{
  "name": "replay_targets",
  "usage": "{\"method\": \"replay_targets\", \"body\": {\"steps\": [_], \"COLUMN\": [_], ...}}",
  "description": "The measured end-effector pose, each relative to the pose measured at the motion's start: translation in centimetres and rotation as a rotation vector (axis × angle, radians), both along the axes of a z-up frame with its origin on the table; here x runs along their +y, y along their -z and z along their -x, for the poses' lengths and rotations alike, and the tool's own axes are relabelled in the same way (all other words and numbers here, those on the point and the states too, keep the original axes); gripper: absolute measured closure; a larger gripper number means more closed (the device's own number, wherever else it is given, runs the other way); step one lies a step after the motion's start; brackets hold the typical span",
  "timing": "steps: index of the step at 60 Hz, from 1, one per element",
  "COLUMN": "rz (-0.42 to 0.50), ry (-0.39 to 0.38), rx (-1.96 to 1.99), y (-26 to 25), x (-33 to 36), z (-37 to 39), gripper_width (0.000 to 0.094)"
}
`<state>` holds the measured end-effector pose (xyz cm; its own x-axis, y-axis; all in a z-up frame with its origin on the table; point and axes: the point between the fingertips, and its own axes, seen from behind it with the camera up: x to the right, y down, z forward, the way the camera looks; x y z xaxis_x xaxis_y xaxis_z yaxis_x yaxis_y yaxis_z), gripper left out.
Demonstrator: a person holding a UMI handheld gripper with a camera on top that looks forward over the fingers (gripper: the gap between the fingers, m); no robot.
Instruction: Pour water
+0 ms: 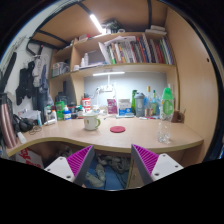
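Gripper [113, 160]: two white-bodied fingers standing apart with nothing between them, each faced with a magenta pad [80, 159] marked by fine ridged lines. Desk [60, 140]: pale tan wood-toned top, matched by warm brown wooden shelves [125, 68] carrying a row of books [135, 50] with mixed red, white and dark spines. On the desk: white mug [91, 122]; red round coaster [117, 129]; clear glass [163, 129]; green-tinted bottle [168, 101]; further items in blue, green and red at the back, too small to tell apart.
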<state>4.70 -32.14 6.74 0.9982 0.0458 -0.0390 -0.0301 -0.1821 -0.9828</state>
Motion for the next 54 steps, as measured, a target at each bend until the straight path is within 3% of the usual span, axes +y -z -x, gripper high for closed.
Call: {"method": "replay_targets", "body": {"steps": [24, 54], "rz": [-0.030, -0.119], "ry": [0.036, 0.333], "rx": [0.030, -0.084], "y": [-1.6, -2.5], "x": [-0.7, 11.3], "z": [-2.9, -21.2], "gripper_width": [0.0103, 0.0117]}}
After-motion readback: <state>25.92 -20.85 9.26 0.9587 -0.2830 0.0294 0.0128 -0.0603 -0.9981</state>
